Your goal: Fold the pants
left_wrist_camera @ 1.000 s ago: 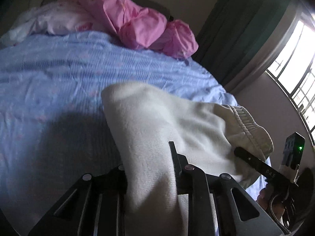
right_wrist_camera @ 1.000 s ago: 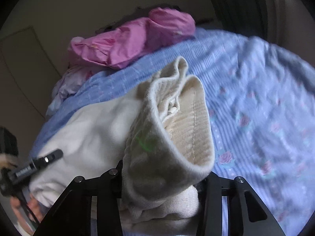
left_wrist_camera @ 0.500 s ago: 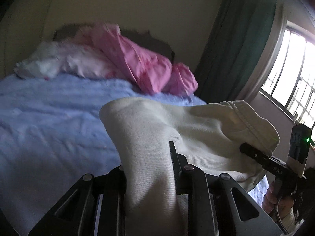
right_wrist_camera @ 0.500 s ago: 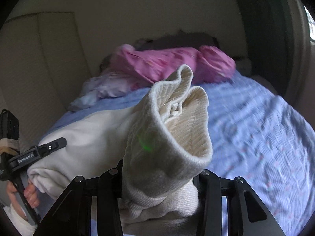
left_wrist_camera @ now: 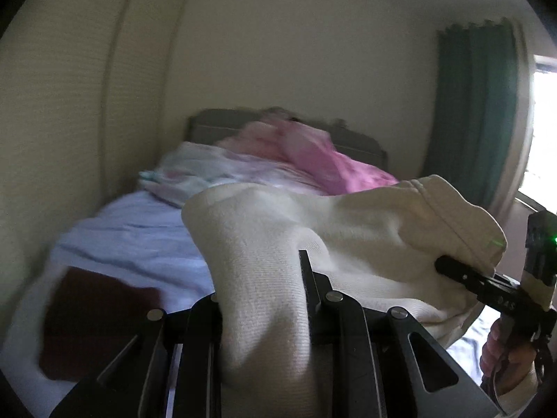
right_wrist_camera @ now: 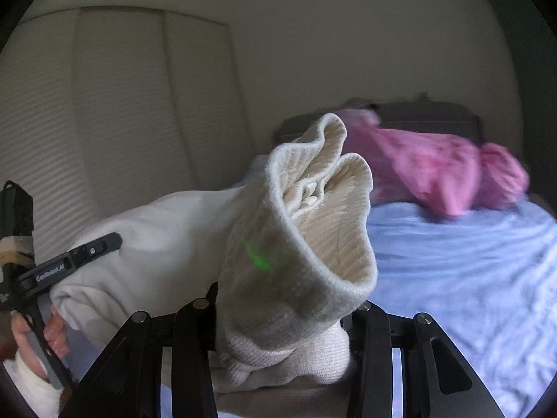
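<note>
Both grippers are clamping the cream pants (left_wrist_camera: 264, 299) in mid-air above the bed (right_wrist_camera: 470, 278): the left gripper (left_wrist_camera: 263, 317) is pinching a bunched fold, the right gripper (right_wrist_camera: 282, 317) is gripping the ribbed waistband (right_wrist_camera: 313, 209). Soft, light knit is likely sagging between holds, so edge grips are suiting it best.

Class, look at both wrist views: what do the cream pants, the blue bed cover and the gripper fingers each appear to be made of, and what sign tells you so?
Cream pants: soft knit, probably cotton; fine ribs show at the waistband.
Blue bed cover: thin woven cloth, matte; it lies in soft wrinkles. The fibre is unclear.
Right gripper and left gripper fingers: black, rigid, matte, with silver screw heads; whether plastic or metal cannot be told.
</note>
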A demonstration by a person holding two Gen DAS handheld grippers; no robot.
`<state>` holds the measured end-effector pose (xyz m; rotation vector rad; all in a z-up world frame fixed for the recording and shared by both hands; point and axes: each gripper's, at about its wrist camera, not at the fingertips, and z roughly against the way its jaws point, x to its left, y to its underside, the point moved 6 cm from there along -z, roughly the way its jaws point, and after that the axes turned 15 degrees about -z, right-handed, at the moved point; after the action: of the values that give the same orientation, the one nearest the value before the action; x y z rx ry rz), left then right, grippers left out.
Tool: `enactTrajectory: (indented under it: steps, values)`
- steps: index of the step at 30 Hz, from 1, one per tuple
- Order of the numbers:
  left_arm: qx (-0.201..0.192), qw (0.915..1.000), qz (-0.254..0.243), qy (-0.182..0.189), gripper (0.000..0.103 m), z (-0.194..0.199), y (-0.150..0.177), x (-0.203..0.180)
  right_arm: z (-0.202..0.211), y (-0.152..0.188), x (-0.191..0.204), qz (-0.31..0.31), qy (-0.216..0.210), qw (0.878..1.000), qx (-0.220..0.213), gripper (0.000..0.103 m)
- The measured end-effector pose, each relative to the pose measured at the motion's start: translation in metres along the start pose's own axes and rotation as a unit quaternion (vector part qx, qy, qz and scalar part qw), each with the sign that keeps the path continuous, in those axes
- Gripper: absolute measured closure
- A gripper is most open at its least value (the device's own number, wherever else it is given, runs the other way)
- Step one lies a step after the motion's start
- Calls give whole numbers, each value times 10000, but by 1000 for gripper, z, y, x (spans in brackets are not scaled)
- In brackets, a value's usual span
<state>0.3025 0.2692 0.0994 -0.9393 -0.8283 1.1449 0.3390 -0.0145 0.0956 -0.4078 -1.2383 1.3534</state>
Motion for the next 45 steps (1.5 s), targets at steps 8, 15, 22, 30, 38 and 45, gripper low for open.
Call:
enactTrajectory:
  steps: [8, 15, 22, 30, 38, 45]
  values:
    - [267, 9940, 328, -1008, 81, 5, 41, 173, -109, 49, 149, 236, -820, 9959, 292, 61]
    - [734, 9863, 668, -1319, 81, -37, 113, 283, -202, 106, 222, 104, -1118, 9918, 613, 61]
    - [2221, 9663, 278, -1271, 46, -104, 230, 300, -284, 204, 195, -172, -106, 9868, 1606, 49]
    - [2705, 9129, -791, -2953, 22, -45, 235, 300, -270, 203, 182, -374, -23, 9842, 1733, 34]
    - [2904, 8816, -1255, -3503, 22, 10, 230, 234, -227, 184, 171, -55, 282, 9863, 1625, 33]
    - [1813, 9389, -579, -2867, 0, 79, 183, 128, -117, 144, 143, 325, 159, 9955, 872, 7]
